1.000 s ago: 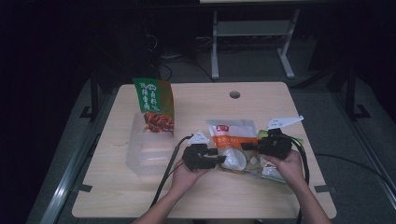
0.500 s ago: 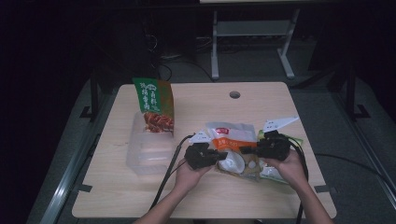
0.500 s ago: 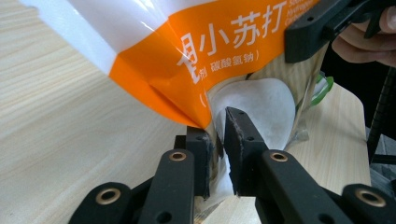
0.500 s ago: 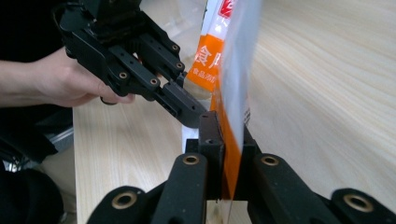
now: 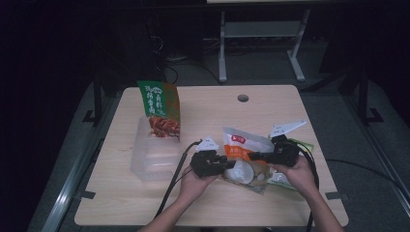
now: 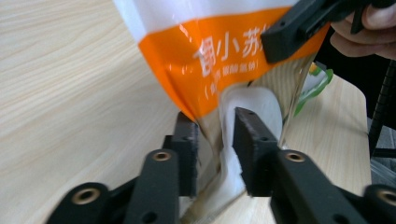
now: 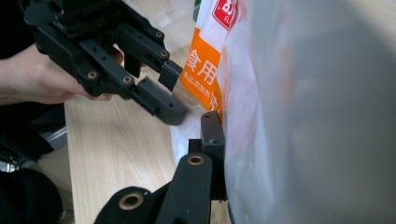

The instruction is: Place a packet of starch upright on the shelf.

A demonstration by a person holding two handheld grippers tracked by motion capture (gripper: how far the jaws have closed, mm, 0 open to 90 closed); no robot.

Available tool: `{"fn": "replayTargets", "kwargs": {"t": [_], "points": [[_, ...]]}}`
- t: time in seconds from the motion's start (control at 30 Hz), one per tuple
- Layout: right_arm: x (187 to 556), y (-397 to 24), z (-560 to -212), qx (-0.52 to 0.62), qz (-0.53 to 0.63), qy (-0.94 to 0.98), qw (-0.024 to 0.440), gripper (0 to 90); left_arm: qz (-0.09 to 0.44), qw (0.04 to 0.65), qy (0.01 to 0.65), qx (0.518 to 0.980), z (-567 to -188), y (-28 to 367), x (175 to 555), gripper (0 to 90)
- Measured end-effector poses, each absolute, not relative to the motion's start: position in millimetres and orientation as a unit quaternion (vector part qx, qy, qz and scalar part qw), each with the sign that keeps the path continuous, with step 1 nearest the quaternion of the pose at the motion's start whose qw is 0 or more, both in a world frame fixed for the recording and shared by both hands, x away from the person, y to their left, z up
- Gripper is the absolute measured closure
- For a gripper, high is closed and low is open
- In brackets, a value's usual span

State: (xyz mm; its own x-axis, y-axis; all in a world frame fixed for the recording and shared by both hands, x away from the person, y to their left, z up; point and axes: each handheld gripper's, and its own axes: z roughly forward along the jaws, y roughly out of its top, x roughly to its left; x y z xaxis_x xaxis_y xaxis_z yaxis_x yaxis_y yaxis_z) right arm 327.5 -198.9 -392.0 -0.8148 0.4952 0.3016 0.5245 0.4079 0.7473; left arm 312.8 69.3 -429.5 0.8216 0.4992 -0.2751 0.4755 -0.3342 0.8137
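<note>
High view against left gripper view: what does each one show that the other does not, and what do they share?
The high view adds the green snack bag standing at the far left of the table, with a clear container in front of it. The left gripper view adds the white characters on the orange and white bag and the gap between the jaws of the left gripper, which have just been opening, with the bag's clear edge between them. Shared: that bag, the right gripper clamped on it, the wooden table.
</note>
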Motion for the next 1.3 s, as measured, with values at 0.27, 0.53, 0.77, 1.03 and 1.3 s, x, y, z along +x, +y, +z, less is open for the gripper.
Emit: {"fn": "replayTargets", "kwargs": {"t": [0.27,0.53,0.77,1.03,1.3], "points": [[324,-195,-381,-0.301,-0.470,-0.830,0.002,89.8,0.038,0.476,0.298,0.826,-422,87,295,54.4],[329,-181,-368,-0.298,-0.467,-0.833,-0.010,89.8,0.060,0.464,0.269,0.842,-420,96,273,49.8],[335,-168,-355,-0.287,-0.476,-0.832,-0.014,89.8,0.069,0.467,0.254,0.844,-425,102,263,43.9],[342,-149,-340,-0.270,-0.477,-0.836,-0.013,89.8,0.051,0.467,0.243,0.849,-434,108,255,38.1],[350,-128,-326,-0.251,-0.478,-0.842,-0.014,89.8,0.059,0.469,0.229,0.851,-433,109,247,35.5]]}}
